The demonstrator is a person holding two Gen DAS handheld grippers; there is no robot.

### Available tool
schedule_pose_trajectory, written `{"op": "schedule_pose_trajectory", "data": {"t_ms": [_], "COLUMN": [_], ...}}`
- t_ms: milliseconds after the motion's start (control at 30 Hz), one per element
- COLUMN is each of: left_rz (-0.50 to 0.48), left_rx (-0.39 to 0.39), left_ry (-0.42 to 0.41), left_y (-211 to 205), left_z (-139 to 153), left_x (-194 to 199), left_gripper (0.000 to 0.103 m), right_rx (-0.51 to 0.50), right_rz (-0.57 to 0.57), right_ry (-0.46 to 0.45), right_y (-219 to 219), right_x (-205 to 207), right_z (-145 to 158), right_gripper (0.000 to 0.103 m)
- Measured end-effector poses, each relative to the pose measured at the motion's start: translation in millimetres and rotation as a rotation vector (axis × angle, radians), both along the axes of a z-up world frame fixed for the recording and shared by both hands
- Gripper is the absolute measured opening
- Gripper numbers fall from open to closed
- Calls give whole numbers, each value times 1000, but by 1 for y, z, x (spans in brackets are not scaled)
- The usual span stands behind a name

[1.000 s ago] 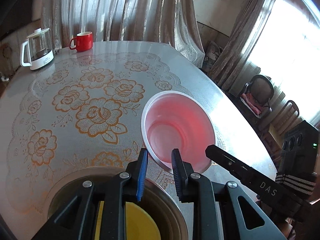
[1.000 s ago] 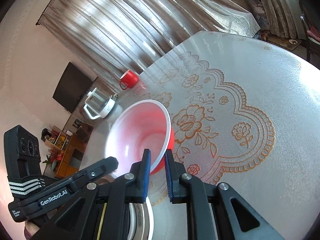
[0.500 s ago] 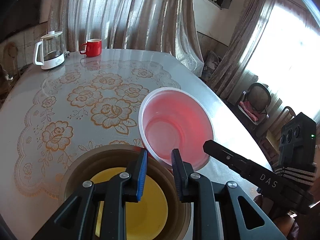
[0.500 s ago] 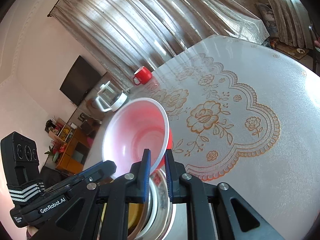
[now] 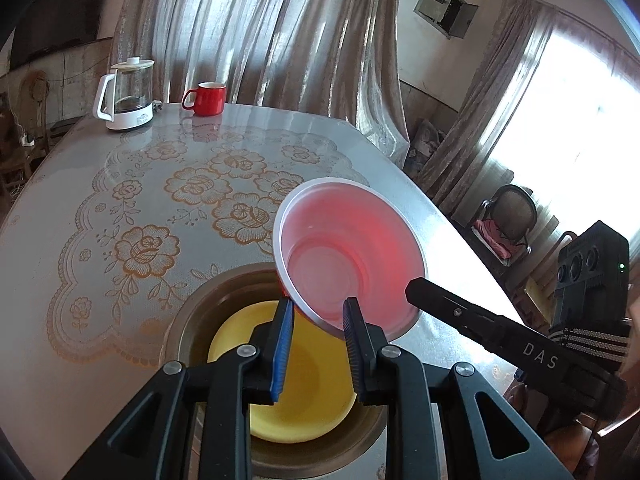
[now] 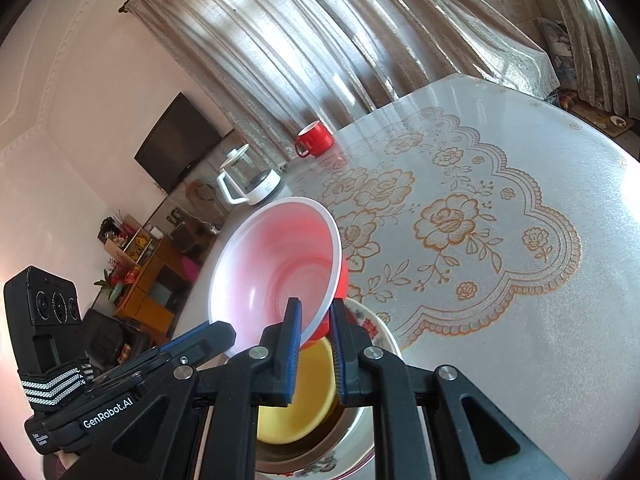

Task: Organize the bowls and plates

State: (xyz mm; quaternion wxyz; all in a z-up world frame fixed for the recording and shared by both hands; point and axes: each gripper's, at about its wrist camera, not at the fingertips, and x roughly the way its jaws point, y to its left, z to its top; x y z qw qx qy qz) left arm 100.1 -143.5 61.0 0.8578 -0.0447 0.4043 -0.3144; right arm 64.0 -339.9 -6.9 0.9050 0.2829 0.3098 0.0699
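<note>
R fingers [image 6: 294, 344] are clenched on the near rim of the red bowl [image 6: 276, 264], one pad inside and one outside. The bowl is carried in the air, tilted w/ its mouth toward the near left. L fingers [image 5: 282, 352] are parted and nothing is seen clamped btwn them; they hang just above the stack, near the red bowl's low rim.

Below: a yellow bowl [image 5: 304, 400] is nested in a steel bowl [image 5: 200, 320], which in the R view is seen set on a flowered plate [image 6: 384, 332] at the near edge of the counter [image 5: 80, 200]. Far left, well apart, a kettle [image 5: 128, 92] and a mug [image 5: 206, 98] are seen.

Step judged in hand: the red bowl is to be nested into the yellow one. To do it well, the bowl should be levelled first, centred over the yellow bowl, then lowered until it is seated before the pinch is let go. The rim grip is off-centre, so a swing or slip is likely if it is moved fast. L fingers should be kept out of the drop path, or used to steady the steel bowl.

Vs 0.5 s ago: the red bowl has been lifted and brought nearer over the stack; more of the yellow bowl is exposed in both views. L finger gap looks unchanged.
</note>
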Motion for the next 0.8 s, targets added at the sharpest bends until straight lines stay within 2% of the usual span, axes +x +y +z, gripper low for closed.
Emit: {"op": "schedule_pose_trajectory", "data": {"t_ms": [467, 800], "left_rz": [85, 101], "left_rx": [-73, -73], "left_ry": [60, 89], "left_y": [62, 68], "left_z": [-17, -28], "left_x": [-10, -9], "left_gripper": [24, 24], "right_rx": [15, 33], "right_rz": [119, 131], "right_ry": [35, 103], "right_y": [45, 51], "right_x": [-13, -13], "right_z": [-5, -26], "right_gripper": [13, 13]}}
